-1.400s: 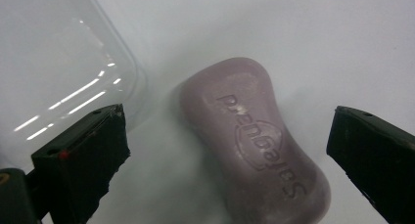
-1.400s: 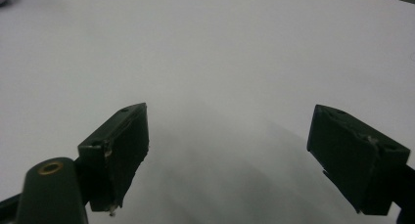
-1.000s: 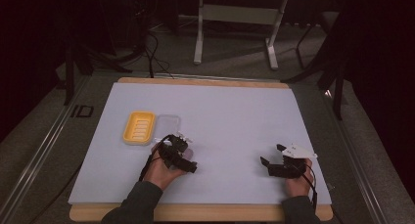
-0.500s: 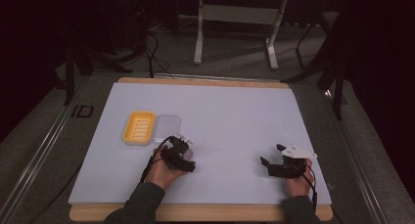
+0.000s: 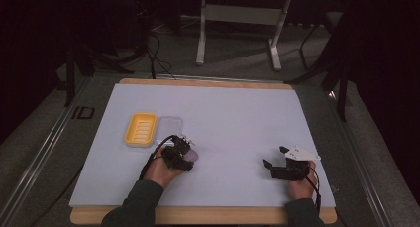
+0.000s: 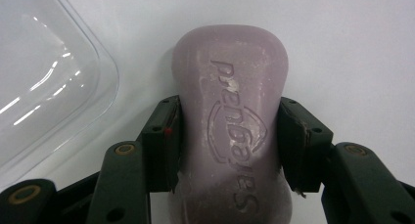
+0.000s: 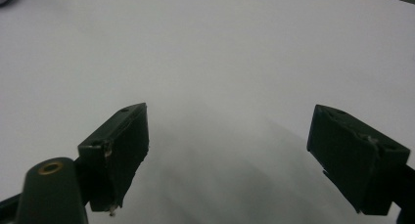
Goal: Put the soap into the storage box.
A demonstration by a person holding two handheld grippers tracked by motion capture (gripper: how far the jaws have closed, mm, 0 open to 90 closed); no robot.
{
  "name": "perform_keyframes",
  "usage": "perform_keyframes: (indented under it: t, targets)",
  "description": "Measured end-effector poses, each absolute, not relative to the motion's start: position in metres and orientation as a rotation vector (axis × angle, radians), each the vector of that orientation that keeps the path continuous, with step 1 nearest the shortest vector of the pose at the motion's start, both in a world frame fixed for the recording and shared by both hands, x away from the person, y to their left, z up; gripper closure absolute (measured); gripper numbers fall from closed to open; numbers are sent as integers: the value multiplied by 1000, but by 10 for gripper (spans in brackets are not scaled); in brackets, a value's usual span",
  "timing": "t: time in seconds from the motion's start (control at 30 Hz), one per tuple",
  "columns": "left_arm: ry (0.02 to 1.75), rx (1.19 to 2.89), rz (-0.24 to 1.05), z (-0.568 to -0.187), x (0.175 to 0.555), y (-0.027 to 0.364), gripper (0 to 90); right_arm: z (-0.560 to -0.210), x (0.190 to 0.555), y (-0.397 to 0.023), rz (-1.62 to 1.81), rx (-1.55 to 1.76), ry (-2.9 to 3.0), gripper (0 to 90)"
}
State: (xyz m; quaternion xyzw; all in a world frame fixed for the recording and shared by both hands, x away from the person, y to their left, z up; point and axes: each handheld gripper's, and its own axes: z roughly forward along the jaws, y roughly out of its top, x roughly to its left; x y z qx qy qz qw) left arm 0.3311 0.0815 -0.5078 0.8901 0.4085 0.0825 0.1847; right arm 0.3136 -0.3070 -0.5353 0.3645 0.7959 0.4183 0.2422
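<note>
Left gripper (image 6: 229,150) is clamping the lilac soap bar (image 6: 230,106), jaws having just closed onto its sides (embossed lettering facing up). Bar is lying on the white table sheet (image 5: 237,123), just beside the clear lid (image 6: 44,82). Right gripper (image 7: 227,155) is sitting wide apart, gripping nothing.

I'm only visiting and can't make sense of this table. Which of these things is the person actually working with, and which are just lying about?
In the job:
- purple soap bar, clamped by the left gripper, whose jaws have just been closing on it
- yellow soap dish and clear lid beside it, probably where the soap belongs

Lying about:
- right gripper, open over bare white table
- metal stand behind the table
</note>
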Motion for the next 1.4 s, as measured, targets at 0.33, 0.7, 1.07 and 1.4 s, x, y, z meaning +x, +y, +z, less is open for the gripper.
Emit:
perform_keyframes:
  t: [0.33,0.7,1.07,1.4]
  targets:
    - [1073,2655,159,-503,341,78,490,-535,314,-307,1134,995,2181,152]
    - [989,2822,101,-499,353,71,494,-535,314,-307,1132,992,2185,152]
    - [985,2882,68,-498,358,66,481,-535,314,-306,1132,989,2187,152]
    - [996,2922,29,-498,363,62,481,-535,314,-306,1129,988,2189,152]
